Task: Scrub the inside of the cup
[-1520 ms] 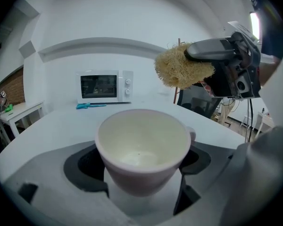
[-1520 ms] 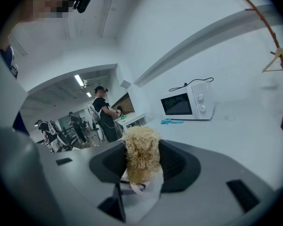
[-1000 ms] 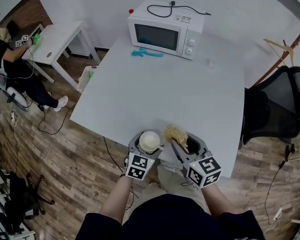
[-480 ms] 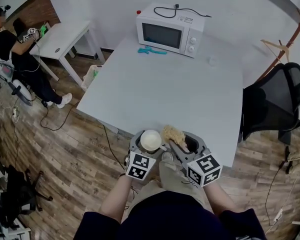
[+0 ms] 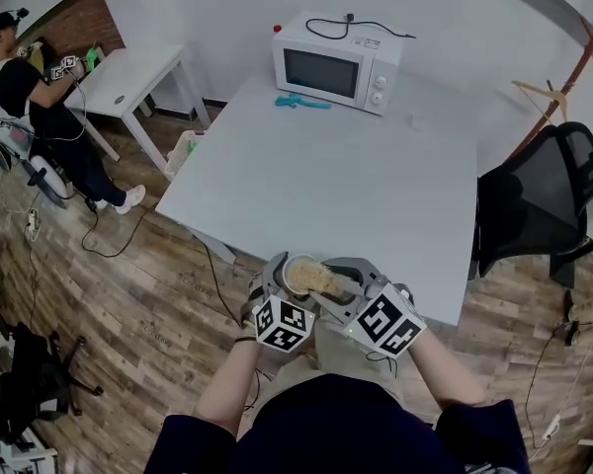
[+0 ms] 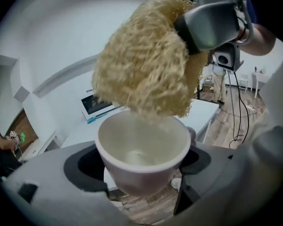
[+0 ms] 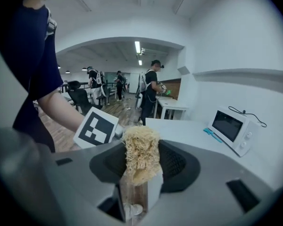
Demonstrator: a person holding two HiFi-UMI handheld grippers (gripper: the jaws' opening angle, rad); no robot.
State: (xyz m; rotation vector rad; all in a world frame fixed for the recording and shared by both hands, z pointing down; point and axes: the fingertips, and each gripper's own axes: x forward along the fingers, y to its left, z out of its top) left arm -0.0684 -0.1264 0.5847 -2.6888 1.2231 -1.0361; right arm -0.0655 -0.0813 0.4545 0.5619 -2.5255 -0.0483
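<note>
A white cup (image 6: pixel 142 150) sits upright between the jaws of my left gripper (image 5: pixel 295 286), which is shut on it just off the table's near edge. A tan loofah scrubber (image 6: pixel 144 67) hangs right over the cup's mouth, its lower tip at the rim. My right gripper (image 5: pixel 338 282) is shut on that loofah (image 7: pixel 139 153) and points toward the left gripper. In the head view the loofah (image 5: pixel 319 280) covers most of the cup's opening (image 5: pixel 295 268). The cup's inside looks bare and pale.
The white table (image 5: pixel 336 176) stretches ahead with a microwave (image 5: pixel 338 62) at its far edge and a blue tool (image 5: pixel 299 102) beside it. A black office chair (image 5: pixel 534 200) stands at the right. A person (image 5: pixel 25 82) sits at a small desk far left.
My right gripper swung left and brought the loofah from beside the cup to right over its mouth. Both grippers drew slightly nearer my body.
</note>
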